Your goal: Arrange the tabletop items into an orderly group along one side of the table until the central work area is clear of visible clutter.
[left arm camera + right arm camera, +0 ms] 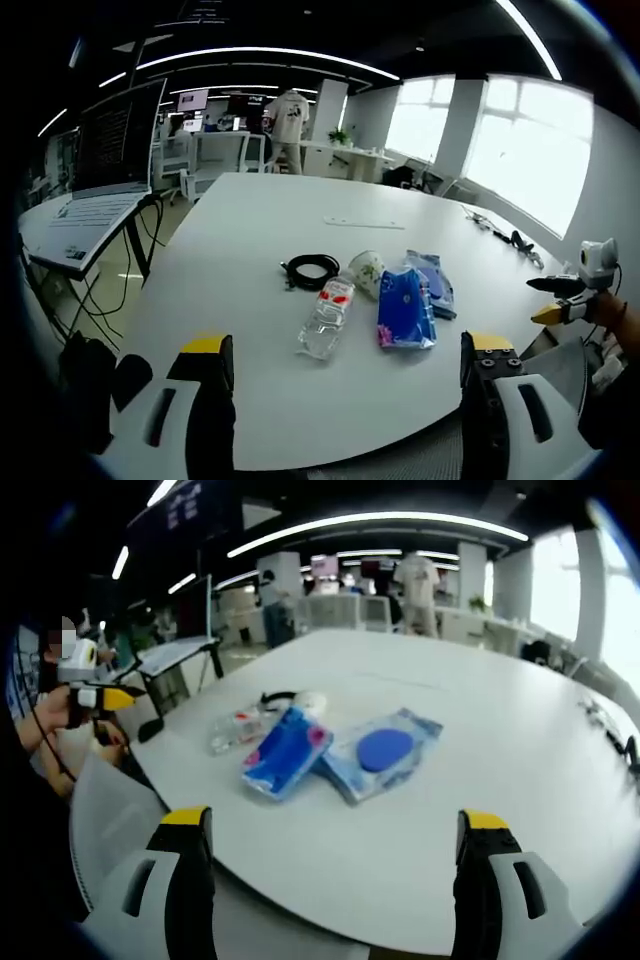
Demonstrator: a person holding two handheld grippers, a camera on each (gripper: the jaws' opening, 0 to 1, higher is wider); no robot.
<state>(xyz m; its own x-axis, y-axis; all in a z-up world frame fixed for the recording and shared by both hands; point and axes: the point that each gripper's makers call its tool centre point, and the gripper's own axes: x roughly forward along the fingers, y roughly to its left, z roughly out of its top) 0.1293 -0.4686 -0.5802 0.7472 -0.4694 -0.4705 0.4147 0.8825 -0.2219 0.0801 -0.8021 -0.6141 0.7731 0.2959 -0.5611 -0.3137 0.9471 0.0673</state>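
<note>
Near the table's front edge lies a small cluster. A clear plastic bottle (327, 318) (235, 728) rests on its side beside a blue packet (405, 308) (287, 752). A clear pouch with a blue disc (433, 283) (383, 752) partly overlaps the packet. A white cup (367, 270) (310, 702) lies tipped over next to a coiled black cable (312, 270) (275, 696). My left gripper (347, 400) is open and held back from the table edge, touching nothing. My right gripper (335, 880) is also open and empty, short of the table's rim.
The white table (250, 220) (480, 740) stretches far back. A thin white strip (363, 222) lies mid-table, and dark cables (510, 238) lie at the far right. An open laptop (110, 160) sits on a side desk. A mesh chair back (110, 820) stands close. People stand in the background.
</note>
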